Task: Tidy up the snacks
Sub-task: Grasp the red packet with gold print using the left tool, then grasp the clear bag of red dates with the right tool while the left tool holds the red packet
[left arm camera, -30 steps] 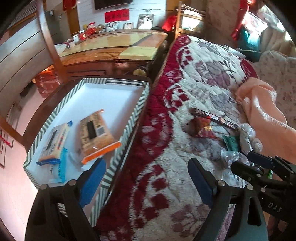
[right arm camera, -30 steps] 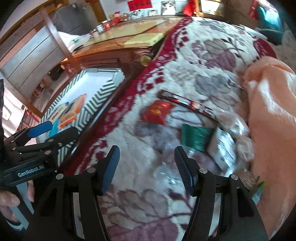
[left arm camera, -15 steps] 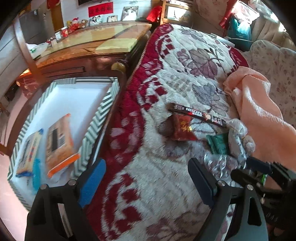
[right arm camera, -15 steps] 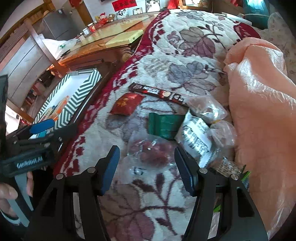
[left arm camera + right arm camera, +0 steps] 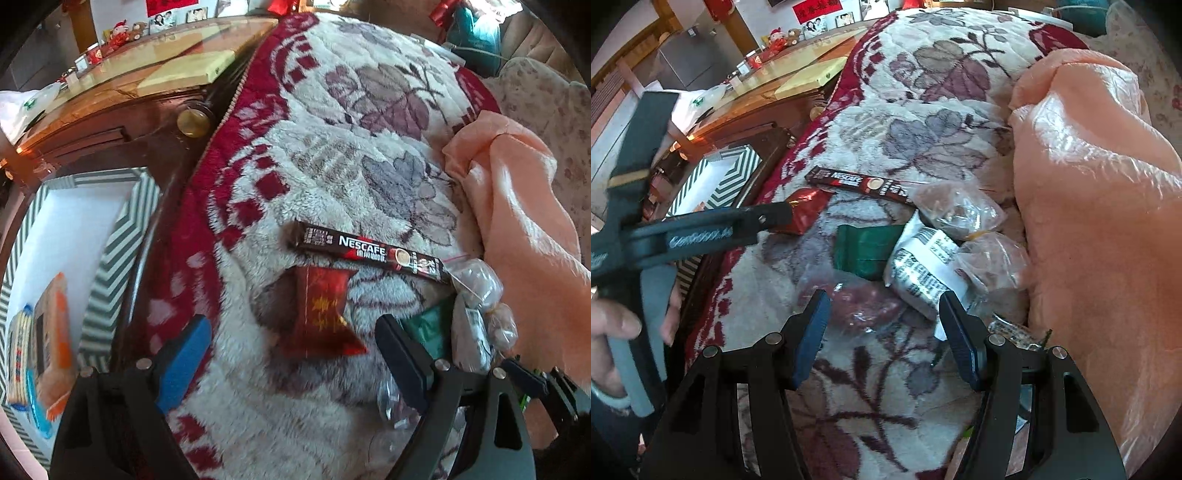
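A bed covered by a plush white blanket (image 5: 332, 177) with red and mauve flowers fills most of both views. A peach cloth (image 5: 1089, 184) is bunched along its right edge. Off the bed's left edge sits a white box (image 5: 122, 229) with green-striped walls, already holding two snack packets at its near end.

The loose snacks lie in a cluster toward the bed's right side, beside the peach cloth. A dark coffee stick (image 5: 369, 253) lies farthest from the tongs, its long axis running left to right across the view. Touching its near side is a red packet (image 5: 325, 314), its long axis pointing roughly toward the camera. To the right are a green packet (image 5: 866, 251), a white printed pouch (image 5: 923, 269) and clear bags.

The left tongs (image 5: 291, 350) hang just over the red packet, jaws wide apart on either side of it, clamping nothing. This hand is the nearer one to it, so a straight drop looks like the next move.

The right tongs (image 5: 882, 325) are about half open and empty, poised over a clear bag of reddish pieces (image 5: 864, 306).
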Motion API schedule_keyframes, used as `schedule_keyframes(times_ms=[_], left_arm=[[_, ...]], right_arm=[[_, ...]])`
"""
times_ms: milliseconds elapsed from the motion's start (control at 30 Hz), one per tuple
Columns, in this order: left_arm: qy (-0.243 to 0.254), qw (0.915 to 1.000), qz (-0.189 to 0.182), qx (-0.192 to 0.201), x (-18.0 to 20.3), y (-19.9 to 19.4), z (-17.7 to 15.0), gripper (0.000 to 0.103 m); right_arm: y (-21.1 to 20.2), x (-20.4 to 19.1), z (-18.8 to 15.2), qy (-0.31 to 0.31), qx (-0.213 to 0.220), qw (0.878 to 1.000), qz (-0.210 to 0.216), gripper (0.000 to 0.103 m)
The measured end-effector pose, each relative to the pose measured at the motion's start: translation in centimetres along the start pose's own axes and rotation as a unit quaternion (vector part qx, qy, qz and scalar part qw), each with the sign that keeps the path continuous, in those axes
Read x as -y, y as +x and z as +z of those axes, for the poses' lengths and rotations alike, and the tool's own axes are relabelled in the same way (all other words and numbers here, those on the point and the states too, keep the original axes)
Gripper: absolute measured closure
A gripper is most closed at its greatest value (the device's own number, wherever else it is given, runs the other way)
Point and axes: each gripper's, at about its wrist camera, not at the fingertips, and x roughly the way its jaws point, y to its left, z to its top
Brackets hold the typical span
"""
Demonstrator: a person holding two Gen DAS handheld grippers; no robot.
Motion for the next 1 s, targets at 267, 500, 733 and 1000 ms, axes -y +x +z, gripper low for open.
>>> schedule_keyframes(times_ms=[267, 500, 733, 1000], left_arm=[[0.011, 0.9999, -0.007, -0.010, 0.7, 1.9, 0.7, 0.028], [0.015, 0.9998, -0.006, -0.008, 0.7, 2.6, 0.0, 0.066], [-0.001, 0.9999, -0.010, 0.007, -0.7, 0.4, -1.4, 0.067], [0.001, 0.9998, -0.009, 0.019, -1.4, -1.1, -3.2, 0.067]], right_arm=[[0.3, 1.3, 0.0, 0.015, -0.002, 1.000, -0.001, 0.041], [0.8, -1.3, -0.6, -0.015, -0.038, 0.998, 0.046, 0.041], [2.4, -2.4, -1.3, -0.033, -0.049, 0.998, 0.022, 0.034], [5.1, -2.8, -0.8, -0.019, -0.047, 0.998, 0.029, 0.026]])
